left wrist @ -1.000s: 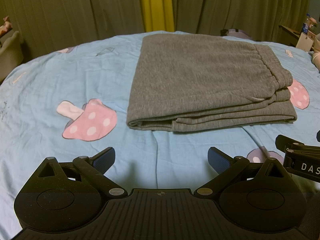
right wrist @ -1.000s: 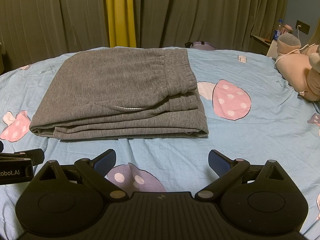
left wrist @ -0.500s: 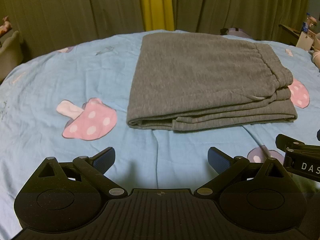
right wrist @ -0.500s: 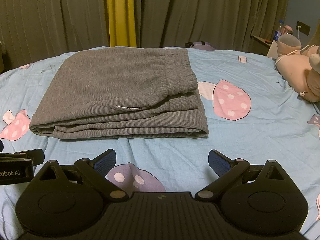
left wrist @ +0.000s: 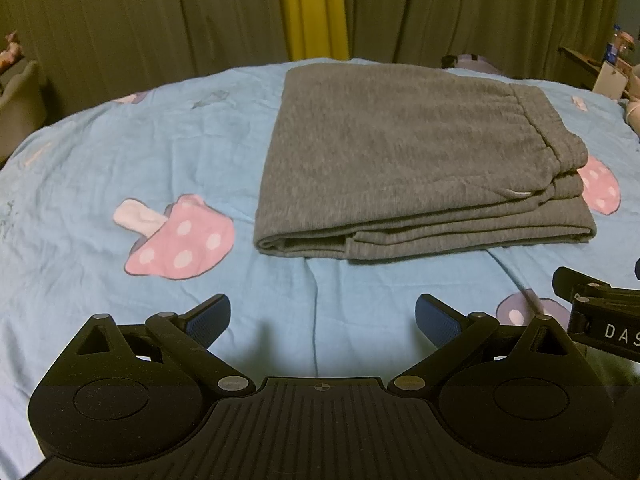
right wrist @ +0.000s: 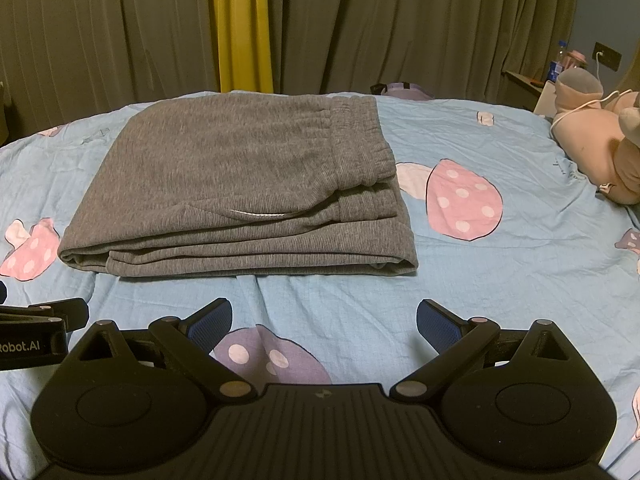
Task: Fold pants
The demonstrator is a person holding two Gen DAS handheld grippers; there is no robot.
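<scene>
Left tool and right tool hover level, side by side, both spread wide and empty; folded grey pants lie on the bed just ahead, untouched.

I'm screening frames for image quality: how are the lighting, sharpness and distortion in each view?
Left wrist view: dim, yellowish light; the gray pants look slightly soft; fisheye bows the bed sheet into a dome; a faint shadow falls ahead of the left tool. Right wrist view: sharper, the pants' ribbing is readable; same bowing, dark corners; no glare.
</scene>
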